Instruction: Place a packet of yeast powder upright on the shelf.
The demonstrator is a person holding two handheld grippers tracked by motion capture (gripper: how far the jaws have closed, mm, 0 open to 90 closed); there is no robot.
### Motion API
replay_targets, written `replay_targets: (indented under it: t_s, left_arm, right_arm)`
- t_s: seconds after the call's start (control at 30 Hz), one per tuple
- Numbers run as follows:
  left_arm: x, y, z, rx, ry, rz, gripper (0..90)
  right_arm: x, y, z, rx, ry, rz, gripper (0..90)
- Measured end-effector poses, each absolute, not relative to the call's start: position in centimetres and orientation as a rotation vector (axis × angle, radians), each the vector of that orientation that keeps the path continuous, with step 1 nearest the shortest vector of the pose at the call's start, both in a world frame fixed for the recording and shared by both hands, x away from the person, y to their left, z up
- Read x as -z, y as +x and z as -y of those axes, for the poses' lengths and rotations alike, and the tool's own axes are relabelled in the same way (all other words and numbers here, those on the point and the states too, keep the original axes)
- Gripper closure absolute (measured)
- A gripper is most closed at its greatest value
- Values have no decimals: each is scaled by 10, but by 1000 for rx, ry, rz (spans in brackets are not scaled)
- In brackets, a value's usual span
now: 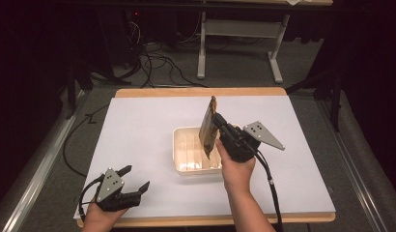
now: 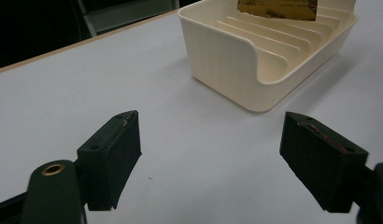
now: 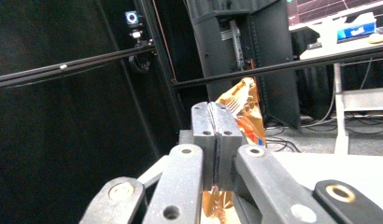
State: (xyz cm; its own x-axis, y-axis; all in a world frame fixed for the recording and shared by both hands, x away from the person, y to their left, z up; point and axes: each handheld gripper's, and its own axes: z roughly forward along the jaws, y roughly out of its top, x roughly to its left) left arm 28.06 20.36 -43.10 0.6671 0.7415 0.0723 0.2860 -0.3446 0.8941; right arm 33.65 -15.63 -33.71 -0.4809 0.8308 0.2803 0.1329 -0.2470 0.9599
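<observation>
A flat brown-and-gold foil packet [image 1: 208,126] hangs upright over a cream ribbed tray [image 1: 181,140] in the middle of the white table. My right gripper [image 1: 216,126] is shut on the packet's edge and holds it above the tray's right half. In the right gripper view the jaws meet around the crinkled orange-gold packet [image 3: 243,105]. My left gripper [image 1: 136,178] rests open near the table's front left corner, apart from the tray. The left gripper view shows its two black fingers spread wide, the tray [image 2: 227,51] ahead and the packet's lower edge [image 2: 278,9] above it.
The white table top [image 1: 138,125] has a wooden rim at front and back. Cables [image 1: 157,63] lie on the floor behind it, beside a white table frame [image 1: 202,48]. Dark curtains and rails stand at both sides.
</observation>
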Motion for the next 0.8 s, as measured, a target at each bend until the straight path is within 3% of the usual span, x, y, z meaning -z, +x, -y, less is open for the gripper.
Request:
replay_targets:
  t_s: [0.8]
  left_arm:
    - [431,281,-205,-597,1916,-809,209]
  right_arm:
    - [349,343,148,-1759,1224,-1507,900]
